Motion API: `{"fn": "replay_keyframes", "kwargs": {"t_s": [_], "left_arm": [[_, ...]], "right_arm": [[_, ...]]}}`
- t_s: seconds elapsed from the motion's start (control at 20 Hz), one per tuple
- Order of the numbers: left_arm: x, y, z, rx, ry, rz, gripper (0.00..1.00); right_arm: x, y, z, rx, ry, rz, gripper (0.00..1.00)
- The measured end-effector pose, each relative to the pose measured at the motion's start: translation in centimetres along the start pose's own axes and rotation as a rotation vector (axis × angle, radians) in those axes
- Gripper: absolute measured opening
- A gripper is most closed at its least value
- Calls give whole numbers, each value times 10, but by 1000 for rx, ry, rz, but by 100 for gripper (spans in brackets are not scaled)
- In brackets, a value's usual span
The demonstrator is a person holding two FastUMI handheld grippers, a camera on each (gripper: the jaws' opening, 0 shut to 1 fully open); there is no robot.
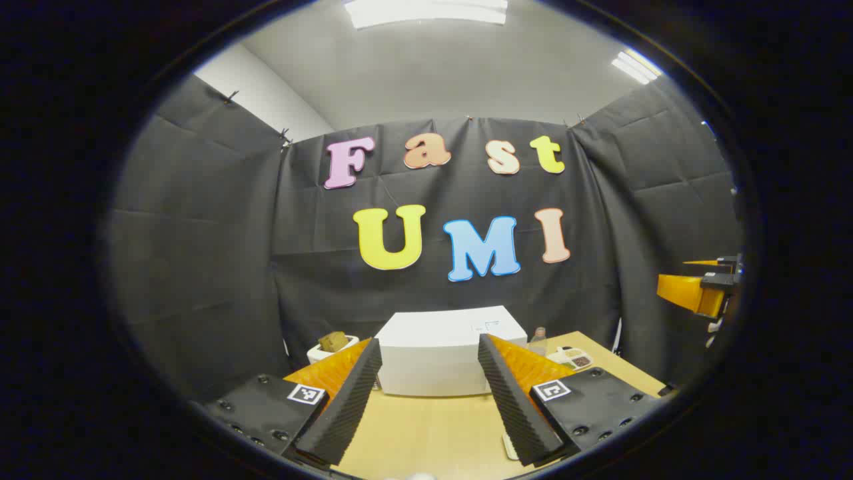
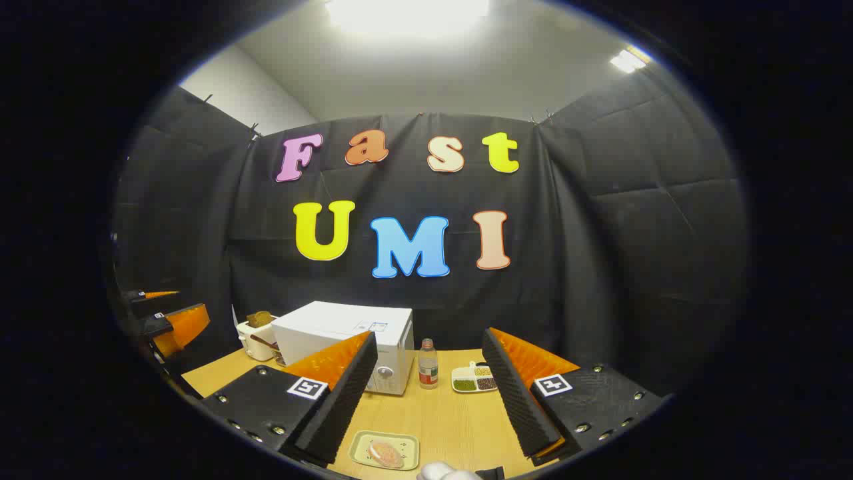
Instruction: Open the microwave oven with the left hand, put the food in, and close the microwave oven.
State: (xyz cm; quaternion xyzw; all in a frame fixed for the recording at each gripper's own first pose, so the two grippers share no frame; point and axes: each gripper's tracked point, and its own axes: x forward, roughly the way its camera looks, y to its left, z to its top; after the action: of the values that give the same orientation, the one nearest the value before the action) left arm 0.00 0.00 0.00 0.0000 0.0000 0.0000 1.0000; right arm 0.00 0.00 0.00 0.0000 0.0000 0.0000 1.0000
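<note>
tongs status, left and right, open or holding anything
Left tongs: open, holding nothing.
Right tongs: open, holding nothing.

No legible text is borne by the objects. A small label is seen on top of the microwave oven (image 2: pixel 346 333), too small to be read. Square coded markers are carried by the right gripper (image 2: pixel 426 393), without readable characters.

White microwave (image 2: pixel 346 343) shut; food (image 2: pixel 385 453) on tray, table front.
</note>
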Motion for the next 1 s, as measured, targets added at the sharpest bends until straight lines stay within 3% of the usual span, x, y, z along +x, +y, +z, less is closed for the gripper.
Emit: {"fn": "replay_keyframes", "kwargs": {"t_s": [0.1,0.15,0.65,0.7,0.75,0.95,1.0], "left_arm": [[6,-2,-3,2,-1,-12,95],[9,-1,-6,3,3,-14,99],[31,9,-18,1,16,-8,99],[33,7,-21,8,16,-7,95],[38,5,-27,12,21,-10,99],[65,-33,-72,10,59,-70,94],[75,-47,-87,3,63,-91,99]], "right_arm": [[4,-1,2,-22,-9,-15,97],[5,1,3,-20,-10,-16,97],[17,7,-2,-18,13,-10,97],[18,8,-3,-13,16,-8,97],[19,8,-1,-4,18,-6,97],[14,-4,9,-7,32,-25,97],[15,-11,13,-16,35,-40,97]]}}
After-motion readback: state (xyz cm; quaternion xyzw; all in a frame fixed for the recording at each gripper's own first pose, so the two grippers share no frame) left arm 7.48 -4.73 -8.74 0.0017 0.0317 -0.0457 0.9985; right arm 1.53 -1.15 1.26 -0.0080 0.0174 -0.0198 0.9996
